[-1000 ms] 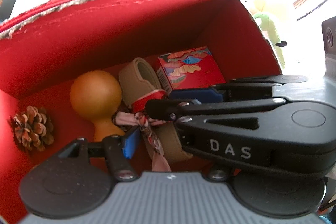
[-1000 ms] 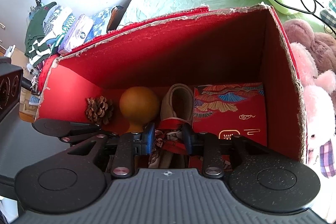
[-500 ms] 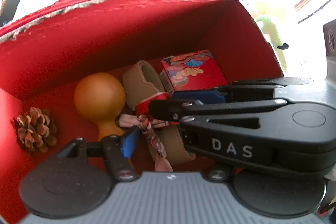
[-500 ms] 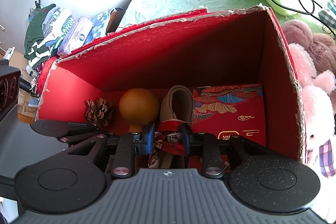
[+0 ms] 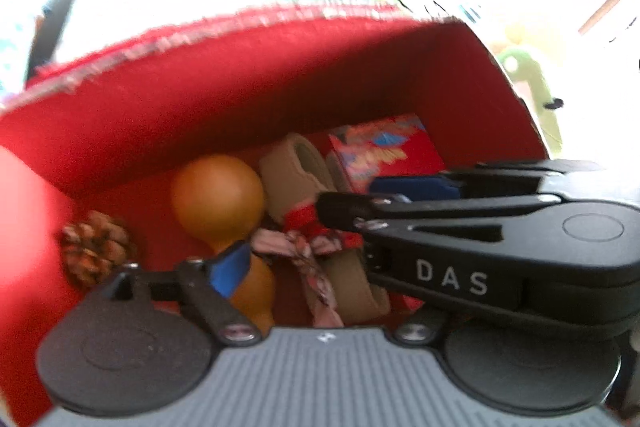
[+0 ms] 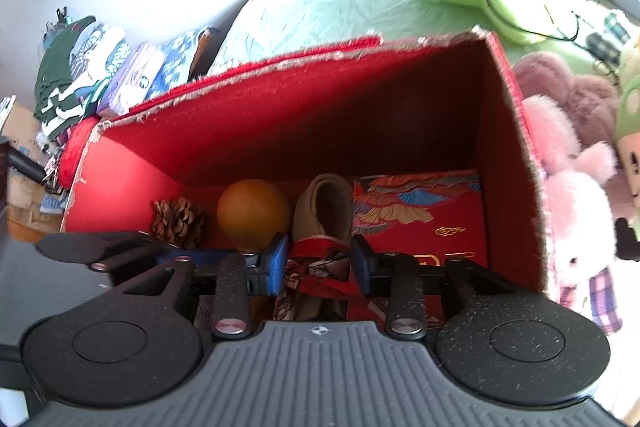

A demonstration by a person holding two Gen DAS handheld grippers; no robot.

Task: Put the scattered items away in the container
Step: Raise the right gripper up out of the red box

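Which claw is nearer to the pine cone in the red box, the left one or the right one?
Left. The left claw has one finger beside the pine cone; the right claw straddles the patterned scarf, past the orange gourd.

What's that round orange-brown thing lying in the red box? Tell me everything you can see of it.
The orange-brown gourd looks smooth, matte and hard, perhaps wood or a dried shell. It has a round bulb and, in the left wrist view, a narrower neck widening toward the camera. It lies on the floor of the red box, bulb toward the back wall, between the pine cone and the beige strap. Whether it touches them is unclear. No fingers grip it.
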